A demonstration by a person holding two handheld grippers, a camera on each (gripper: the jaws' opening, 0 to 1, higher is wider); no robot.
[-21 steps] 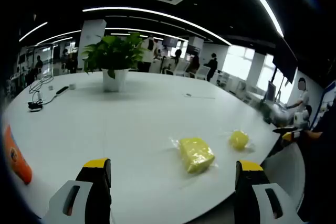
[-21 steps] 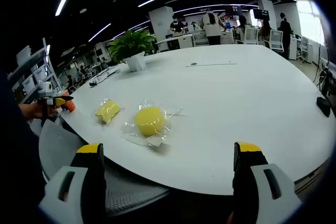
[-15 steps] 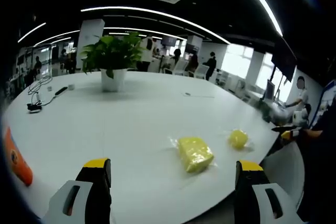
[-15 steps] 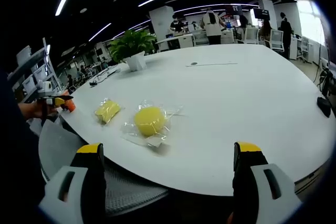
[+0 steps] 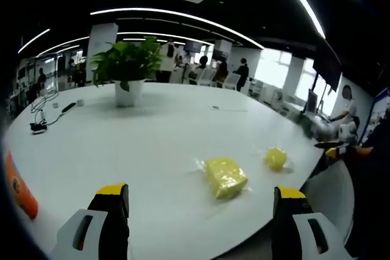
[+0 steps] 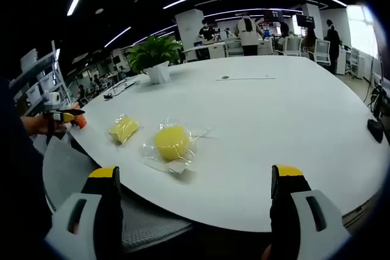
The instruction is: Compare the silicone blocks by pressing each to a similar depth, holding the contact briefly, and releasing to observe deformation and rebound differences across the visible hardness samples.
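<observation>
Left gripper view looks across a big white table (image 5: 170, 126), with the left gripper (image 5: 198, 211) spread wide and holding nothing, its two yellow-tipped jaws rising at about 7 and 5 o'clock. Between them, near 5 o'clock of centre, lies a yellow block (image 5: 225, 176) in a clear wrapper, and a yellow ball (image 5: 275, 158) sits apart from it toward 4 o'clock. A potted plant (image 5: 127, 68) stands at 11 o'clock. In the right gripper view, the right gripper (image 6: 195, 211) is likewise wide and empty, hanging off the table edge. The ball (image 6: 171, 142), in its clear bag, lies just left of centre near 8 o'clock, the block (image 6: 122, 129) beyond it toward 9 o'clock, both well clear of the jaws.
</observation>
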